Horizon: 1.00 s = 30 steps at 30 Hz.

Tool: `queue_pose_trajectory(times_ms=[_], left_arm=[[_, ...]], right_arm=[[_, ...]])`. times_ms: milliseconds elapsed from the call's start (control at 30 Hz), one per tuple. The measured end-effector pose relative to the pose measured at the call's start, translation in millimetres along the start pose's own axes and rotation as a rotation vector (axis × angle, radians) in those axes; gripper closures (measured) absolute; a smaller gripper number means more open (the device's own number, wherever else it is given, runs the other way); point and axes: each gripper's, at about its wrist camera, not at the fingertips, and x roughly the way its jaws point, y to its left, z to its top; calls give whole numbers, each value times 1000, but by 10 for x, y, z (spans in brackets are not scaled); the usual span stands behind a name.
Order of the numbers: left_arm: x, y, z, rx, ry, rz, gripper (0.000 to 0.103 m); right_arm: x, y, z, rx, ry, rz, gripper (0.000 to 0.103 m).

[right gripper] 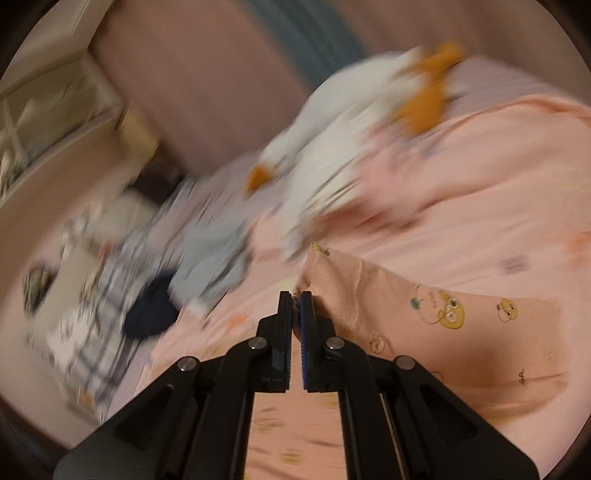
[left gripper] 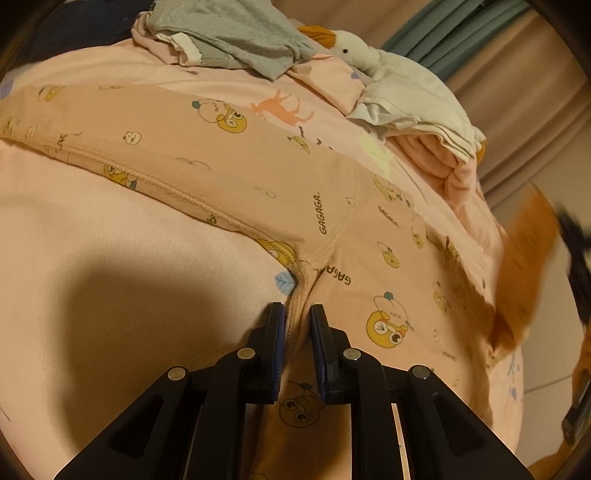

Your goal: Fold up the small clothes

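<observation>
A small peach garment (left gripper: 236, 162) printed with yellow cartoon faces and "GAGAGA" lies spread on the pink bed sheet (left gripper: 92, 258). My left gripper (left gripper: 298, 314) is shut on its seamed crotch fold, with bunched cloth between the fingers. In the right wrist view, my right gripper (right gripper: 295, 301) is shut on a corner of the same garment (right gripper: 424, 321) and holds it lifted off the sheet. The right wrist view is motion-blurred.
A pile of grey and pink clothes (left gripper: 229, 33) lies at the far side. A white goose plush (left gripper: 373, 55) lies on folded clothes (left gripper: 436, 125) at the right. In the right wrist view, checked and blue clothes (right gripper: 155, 280) lie left; a shelf (right gripper: 48, 122) stands beyond.
</observation>
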Motion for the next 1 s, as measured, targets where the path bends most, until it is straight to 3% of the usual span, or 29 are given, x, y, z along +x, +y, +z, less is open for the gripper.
queue_pose_trajectory(times_ms=[100, 167, 233, 267, 367, 433, 500, 633, 667, 733, 767, 867, 933, 1000], left_arm=[[2, -60, -12, 45, -7, 25, 85], [4, -80, -18, 59, -15, 29, 85], [10, -94, -15, 73, -18, 27, 85], [14, -112, -11, 81, -18, 26, 85], [20, -172, -24, 110, -23, 16, 71], [27, -248, -51, 151, -26, 7, 49], [42, -325, -82, 190, -28, 7, 39], [58, -404, -122, 225, -34, 63, 38], [52, -392, -118, 214, -38, 60, 38], [32, -340, -103, 178, -43, 36, 38], [21, -315, -92, 164, -43, 30, 38], [-5, -289, -62, 156, -36, 66, 56], [-27, -263, -54, 151, -36, 136, 79], [-54, -188, -29, 118, -36, 129, 80]], right_arm=[[722, 461, -278, -44, 120, 41, 94], [1069, 557, -452, -33, 206, 27, 90], [1321, 563, -596, -29, 319, -15, 63], [1342, 528, -631, -30, 350, -38, 59], [1018, 366, -570, -55, 303, -103, 59], [702, 183, -430, -56, 267, -143, 45], [290, -69, -304, -64, 199, -245, 38], [-172, -655, -366, -49, 115, -404, 44], [-221, -874, -431, -21, 136, -432, 47], [-157, -1371, -706, 57, 253, -551, 66], [-132, -1565, -833, 92, 304, -596, 70], [-299, -1637, -867, 114, 214, -515, 71], [-320, -1601, -829, 143, 219, -538, 68], [-327, -1428, -786, 102, 199, -499, 67]])
